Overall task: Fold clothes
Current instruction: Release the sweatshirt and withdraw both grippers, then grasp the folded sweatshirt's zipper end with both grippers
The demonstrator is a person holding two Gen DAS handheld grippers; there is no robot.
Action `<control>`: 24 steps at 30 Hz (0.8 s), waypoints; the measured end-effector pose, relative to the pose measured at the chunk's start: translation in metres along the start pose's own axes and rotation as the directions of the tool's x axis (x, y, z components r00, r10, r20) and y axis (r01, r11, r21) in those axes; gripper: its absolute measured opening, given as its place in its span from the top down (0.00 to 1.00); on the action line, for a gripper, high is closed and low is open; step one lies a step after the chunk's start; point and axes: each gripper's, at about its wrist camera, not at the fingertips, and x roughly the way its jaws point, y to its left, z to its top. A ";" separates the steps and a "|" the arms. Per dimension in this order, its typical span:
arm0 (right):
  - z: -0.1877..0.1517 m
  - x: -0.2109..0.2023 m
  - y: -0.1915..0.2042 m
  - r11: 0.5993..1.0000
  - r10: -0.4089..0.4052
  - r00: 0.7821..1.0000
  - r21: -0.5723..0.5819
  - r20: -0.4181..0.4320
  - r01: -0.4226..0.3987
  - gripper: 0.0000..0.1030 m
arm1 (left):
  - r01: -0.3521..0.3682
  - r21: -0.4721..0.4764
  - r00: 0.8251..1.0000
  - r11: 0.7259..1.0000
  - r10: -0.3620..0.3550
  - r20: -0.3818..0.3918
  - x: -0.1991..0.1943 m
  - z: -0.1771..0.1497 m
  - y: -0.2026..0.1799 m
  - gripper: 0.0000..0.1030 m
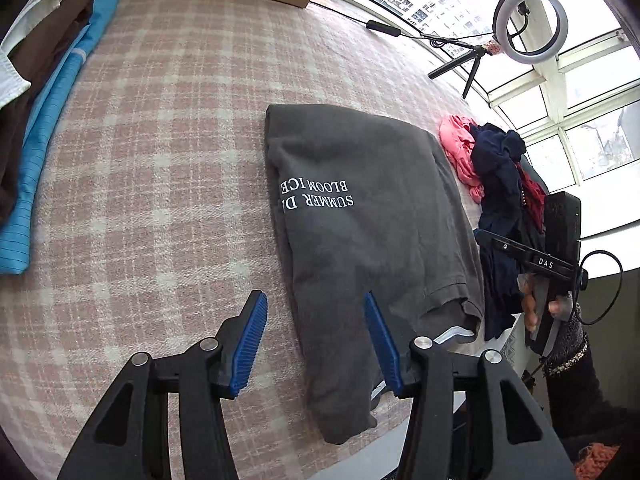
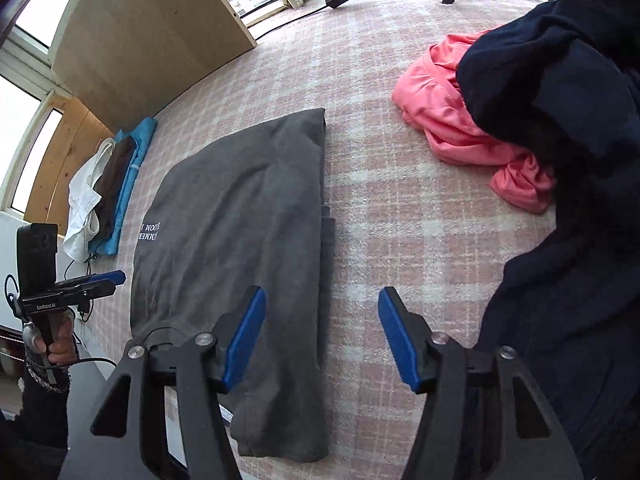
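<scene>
The grey T-shirt (image 1: 360, 216) lies folded lengthwise on the plaid-covered bed (image 1: 160, 160) — ready, I'd guess, for another fold. Both the left gripper (image 1: 316, 316) and right gripper (image 2: 322, 312) hang over its near end, jaws apart, holding nothing.

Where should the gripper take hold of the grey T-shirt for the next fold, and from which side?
Probably at the near end of the grey T-shirt, coming from the bed's front edge. It lies flat as a long strip, folded lengthwise, with sleeve hem near. The left gripper and right gripper hang open there.
</scene>
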 end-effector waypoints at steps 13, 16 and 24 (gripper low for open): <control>-0.014 0.016 0.015 0.996 0.059 0.998 -0.064 -0.020 -0.061 0.23 | -0.150 0.000 0.989 0.989 0.150 -0.013 0.042 -0.011 -0.029 0.51; -0.019 0.019 0.025 0.994 0.020 1.000 -0.105 0.003 -0.019 0.22 | -0.179 0.017 0.984 0.984 0.179 -0.014 0.047 -0.012 -0.038 0.48; -0.020 0.028 0.043 0.979 0.046 0.998 -0.197 -0.046 -0.054 0.25 | -0.233 0.054 0.972 0.971 0.234 -0.005 0.056 -0.015 -0.053 0.47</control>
